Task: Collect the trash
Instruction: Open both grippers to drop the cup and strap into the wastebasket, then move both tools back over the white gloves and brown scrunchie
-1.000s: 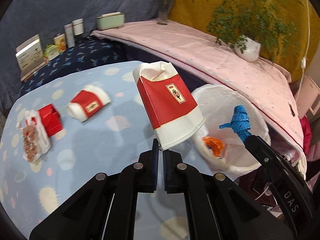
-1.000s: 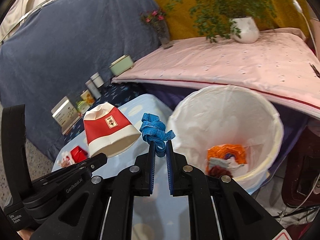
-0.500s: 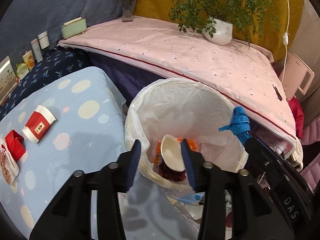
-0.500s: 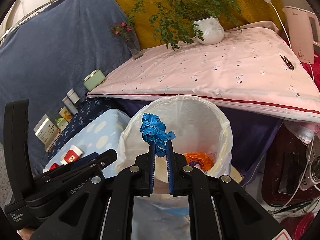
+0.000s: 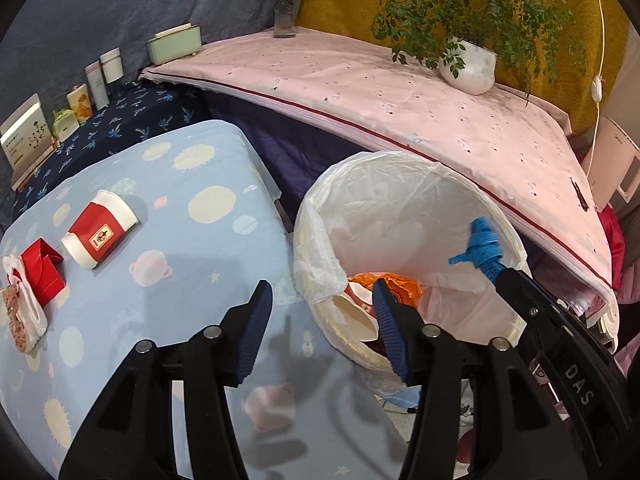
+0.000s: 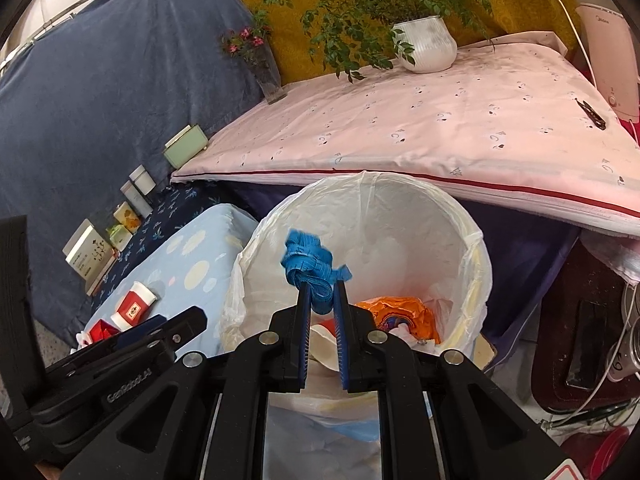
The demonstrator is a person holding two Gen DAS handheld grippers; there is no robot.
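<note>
**Blue strap over the bin, left jaws empty**

Blue strap (image 6: 310, 262) bunched up, clamped between the right gripper (image 6: 320, 298) jaws, held above the open mouth of the trash bin (image 6: 478, 264). Same strap seen from the left wrist view (image 5: 482, 246), over the bin's right rim. Bin is lined with a white plastic bag; inside sit an orange wrapper (image 6: 404, 314) and a white paper cup (image 5: 356, 314) lying on its side, red print partly visible.

Left gripper (image 5: 322, 318) jaws spread wide apart, nothing between them, positioned over the bin's left edge where it meets the counter (image 5: 192, 240) with the light-blue dotted cloth.

On the counter, well left of the bin: a red-and-white paper cup (image 5: 100, 234) on its side, beside it a red folded carton (image 5: 44, 270), touching a white crumpled wrapper (image 5: 22, 310) at the far left edge.

Behind: pink-covered bed (image 5: 400, 100) with a potted plant (image 5: 468, 66) and a flower vase (image 5: 285, 8), mint-green box (image 5: 174, 43) at its left end, small bottles and cartons lined along the dark-blue cloth.
</note>
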